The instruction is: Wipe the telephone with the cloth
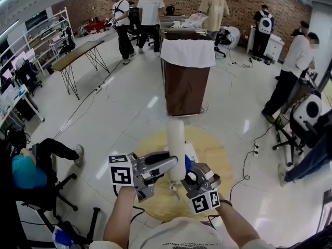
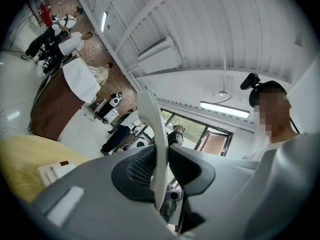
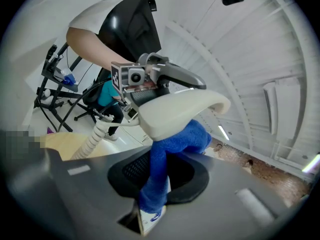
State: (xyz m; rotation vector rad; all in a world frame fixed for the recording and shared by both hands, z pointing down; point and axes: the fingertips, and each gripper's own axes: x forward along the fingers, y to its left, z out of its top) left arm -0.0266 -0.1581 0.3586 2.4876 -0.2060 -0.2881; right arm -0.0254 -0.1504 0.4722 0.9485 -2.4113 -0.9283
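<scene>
I hold the white telephone handset [image 1: 176, 141] upright above the round yellow table [image 1: 220, 157]. My left gripper [image 1: 172, 165] is shut on it; in the left gripper view the handset [image 2: 154, 134] shows edge-on between the jaws of the left gripper [image 2: 160, 161]. My right gripper [image 1: 189, 173] is shut on a blue cloth [image 1: 187, 163]. In the right gripper view the cloth [image 3: 162, 159] hangs from the underside of the handset [image 3: 177, 109] down into the right gripper [image 3: 156, 176]. A coiled cord [image 3: 92, 140] drops from the handset. The phone base [image 2: 54, 171] lies on the table.
A brown lectern [image 1: 185, 84] draped with white cloth stands beyond the table. Several people stand at the back and right. A seated person [image 1: 32, 167] is at the left, on an office chair. Cables [image 1: 255, 139] run across the floor.
</scene>
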